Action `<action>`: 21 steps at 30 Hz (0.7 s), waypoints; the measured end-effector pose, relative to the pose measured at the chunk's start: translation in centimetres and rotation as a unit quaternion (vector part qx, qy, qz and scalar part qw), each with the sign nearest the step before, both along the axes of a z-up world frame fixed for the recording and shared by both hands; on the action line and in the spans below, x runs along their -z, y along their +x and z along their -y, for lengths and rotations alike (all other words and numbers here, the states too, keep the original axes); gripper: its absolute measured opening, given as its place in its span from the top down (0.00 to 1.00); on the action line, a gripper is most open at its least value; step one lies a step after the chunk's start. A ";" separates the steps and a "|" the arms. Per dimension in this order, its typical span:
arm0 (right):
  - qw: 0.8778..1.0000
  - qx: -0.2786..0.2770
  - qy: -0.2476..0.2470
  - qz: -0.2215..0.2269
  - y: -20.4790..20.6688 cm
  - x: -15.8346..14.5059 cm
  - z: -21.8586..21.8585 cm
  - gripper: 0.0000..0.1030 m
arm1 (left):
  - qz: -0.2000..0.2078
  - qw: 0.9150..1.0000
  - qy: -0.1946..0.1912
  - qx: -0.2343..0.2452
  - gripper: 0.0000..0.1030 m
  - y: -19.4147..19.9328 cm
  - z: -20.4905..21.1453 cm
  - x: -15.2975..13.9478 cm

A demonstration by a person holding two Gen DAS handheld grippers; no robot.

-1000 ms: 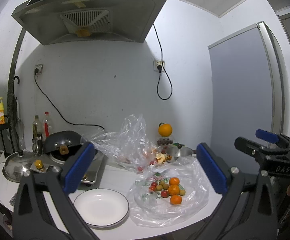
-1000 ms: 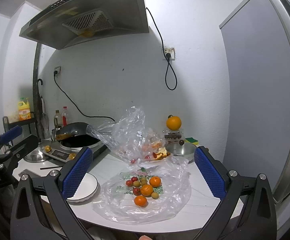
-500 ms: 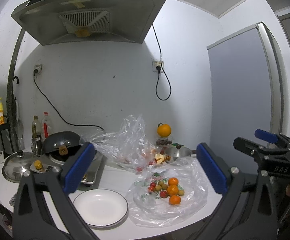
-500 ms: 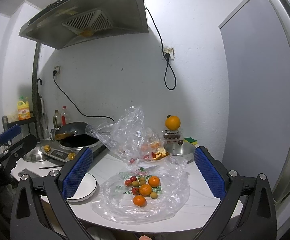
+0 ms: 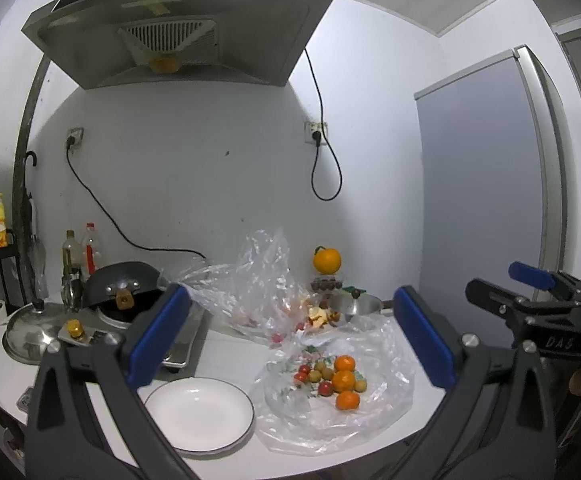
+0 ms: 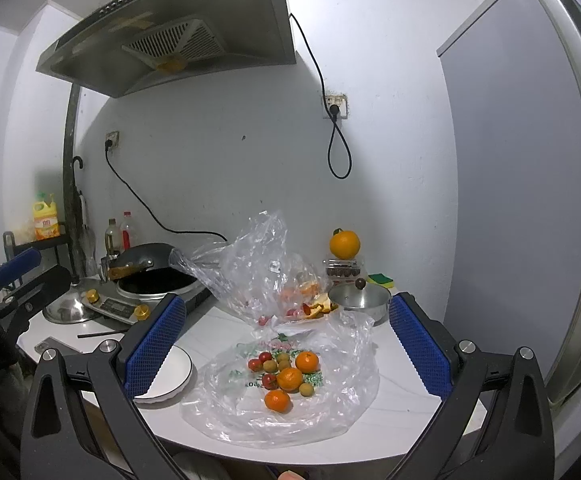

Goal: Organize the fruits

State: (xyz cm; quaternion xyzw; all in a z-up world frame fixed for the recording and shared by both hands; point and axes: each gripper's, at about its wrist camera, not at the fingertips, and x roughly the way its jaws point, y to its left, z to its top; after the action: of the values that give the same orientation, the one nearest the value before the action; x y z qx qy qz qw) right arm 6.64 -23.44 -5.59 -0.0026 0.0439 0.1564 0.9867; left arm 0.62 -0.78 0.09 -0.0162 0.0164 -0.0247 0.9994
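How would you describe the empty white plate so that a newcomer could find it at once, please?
Start at the dark wok on the cooker, then come toward the counter's front edge. The white plate lies flat there, left of the clear bag of fruit, the only empty dish.

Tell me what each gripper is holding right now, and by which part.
Nothing is held. The left gripper and right gripper are both open and empty, above the fruits lying on the plastic bag.

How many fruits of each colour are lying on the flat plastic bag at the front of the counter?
Orange mandarins: 3
Red small fruits: 3
Yellow-green small fruits: 3
Total: 9
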 end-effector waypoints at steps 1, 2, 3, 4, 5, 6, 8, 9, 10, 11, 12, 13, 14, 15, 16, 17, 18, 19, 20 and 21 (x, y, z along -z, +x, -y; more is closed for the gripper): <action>1.000 0.000 -0.001 0.001 -0.2 -0.1 -0.1 0.00 | 0.000 1.000 0.000 0.000 0.00 0.0 0.0 0.0; 1.000 0.000 -0.002 0.002 -0.3 -0.1 -0.1 0.00 | 0.000 1.000 0.000 0.001 0.00 0.0 0.0 0.0; 1.000 0.001 -0.002 0.001 -0.3 -0.1 -0.1 0.00 | 0.000 1.000 0.000 0.001 0.00 0.0 0.1 0.0; 1.000 0.001 -0.002 0.001 -0.3 -0.1 -0.1 0.00 | -0.001 1.000 -0.001 0.002 0.00 0.0 0.1 0.0; 1.000 0.001 -0.002 0.001 -0.2 0.0 -0.1 0.00 | -0.001 1.000 -0.002 0.002 0.00 0.1 0.1 0.0; 1.000 0.001 -0.003 0.000 -0.2 0.0 -0.2 0.00 | -0.003 1.000 -0.004 0.003 0.00 0.2 0.1 0.1; 1.000 0.001 -0.003 -0.003 0.1 0.2 -0.1 0.00 | -0.007 1.000 -0.004 0.003 0.00 0.5 0.2 0.4; 1.000 0.001 -0.002 -0.004 0.2 0.4 0.0 0.00 | -0.010 1.000 -0.003 0.003 0.00 0.8 0.3 0.5; 1.000 0.001 -0.003 -0.006 0.4 0.5 0.0 0.00 | -0.015 1.000 -0.003 0.003 0.00 1.2 0.4 0.8; 1.000 0.002 -0.005 -0.008 0.5 0.7 0.0 0.00 | -0.019 1.000 -0.002 0.004 0.00 1.5 0.5 1.0; 1.000 0.004 -0.005 -0.009 0.8 0.9 0.1 0.00 | -0.023 1.000 -0.001 0.005 0.00 1.8 0.6 1.2; 1.000 0.005 -0.006 -0.012 1.1 1.2 0.3 0.00 | -0.029 1.000 0.001 0.005 0.00 2.3 0.9 1.6; 1.000 0.007 -0.006 -0.015 1.3 1.4 0.4 0.00 | -0.033 0.999 0.002 0.006 0.00 2.6 1.0 1.8; 1.000 0.009 -0.006 -0.018 1.7 1.7 0.6 0.00 | -0.039 0.999 0.004 0.007 0.00 3.1 1.2 2.1; 1.000 0.012 -0.006 -0.022 2.2 2.0 0.9 0.00 | -0.046 0.999 0.005 0.008 0.00 3.7 1.5 2.5; 1.000 0.013 -0.006 -0.026 2.6 2.3 1.1 0.00 | -0.053 0.999 0.008 0.009 0.00 4.3 1.8 2.9; 0.999 0.015 -0.005 -0.032 3.1 2.6 1.4 0.00 | -0.059 0.998 0.009 0.010 0.00 5.0 2.0 3.2; 0.999 0.016 -0.004 -0.037 3.7 3.0 1.7 0.00 | -0.064 0.998 0.010 0.011 0.00 5.4 2.3 3.5; 0.999 0.018 -0.003 -0.040 4.1 3.3 2.0 0.00 | -0.069 0.997 0.011 0.012 0.00 5.9 2.5 3.8; 0.999 0.020 -0.003 -0.043 4.5 3.6 2.2 0.00 | -0.076 0.997 0.012 0.013 0.00 6.5 2.7 4.1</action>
State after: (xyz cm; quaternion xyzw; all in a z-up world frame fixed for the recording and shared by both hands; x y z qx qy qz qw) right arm 11.18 -25.67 -9.19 0.0019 0.0869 0.1367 0.9868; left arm 7.11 -3.52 -4.04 -0.0060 0.0926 -0.0365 0.9950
